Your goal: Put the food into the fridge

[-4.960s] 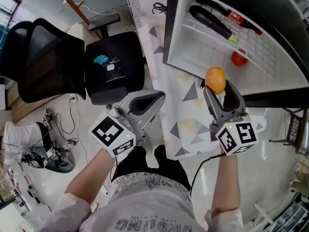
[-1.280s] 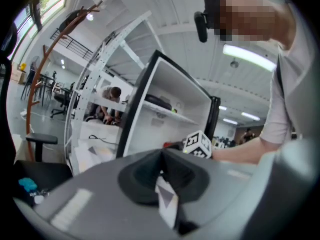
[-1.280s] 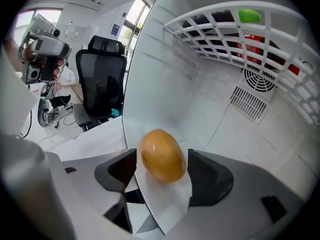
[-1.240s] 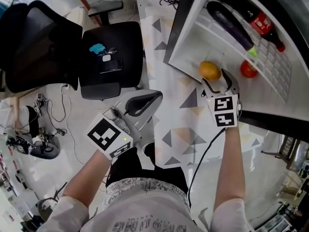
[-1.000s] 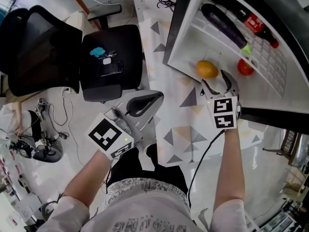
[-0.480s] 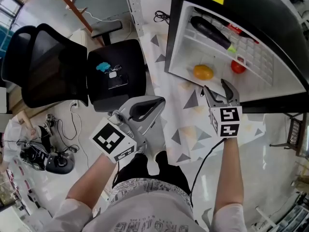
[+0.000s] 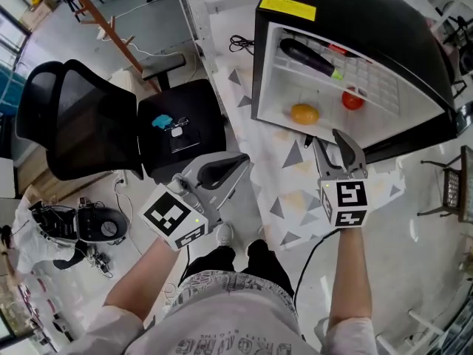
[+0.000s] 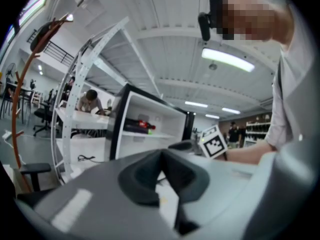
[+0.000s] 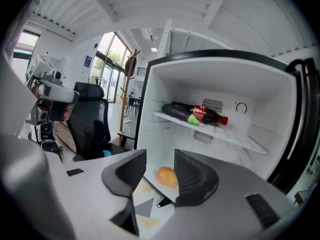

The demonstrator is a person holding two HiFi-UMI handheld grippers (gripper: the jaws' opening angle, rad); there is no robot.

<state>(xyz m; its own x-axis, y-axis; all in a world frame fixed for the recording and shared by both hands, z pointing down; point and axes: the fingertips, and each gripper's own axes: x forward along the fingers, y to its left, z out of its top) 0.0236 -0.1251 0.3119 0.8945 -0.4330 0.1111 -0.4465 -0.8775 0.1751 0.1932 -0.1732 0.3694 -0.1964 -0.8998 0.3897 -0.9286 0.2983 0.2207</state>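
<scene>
The black fridge (image 7: 355,21) stands open with its white inside showing. An orange (image 7: 304,114) and a tomato (image 7: 352,100) lie on its floor, and an eggplant (image 7: 307,56) and a cola bottle (image 7: 336,50) lie on its shelf. My right gripper (image 7: 330,140) hangs just outside the fridge's front edge, open. Its jaws have just been closing, with nothing between them. In the right gripper view the orange (image 9: 167,176) shows through the gap, well beyond the fingertips. My left gripper (image 7: 238,163) is shut and empty, over the floor left of the fridge.
A black office chair (image 7: 89,117) stands at the left with a blue item (image 7: 157,121) and small things on its seat. A triangle-patterned mat (image 7: 295,191) lies before the fridge. A white shelf frame (image 7: 194,21) stands beside the fridge, and cables and gear (image 7: 66,228) lie at lower left.
The right gripper, which held the orange five seconds ago, has left it on the fridge floor, drawn back and upward, and narrowed its jaws. The left gripper rose slightly.
</scene>
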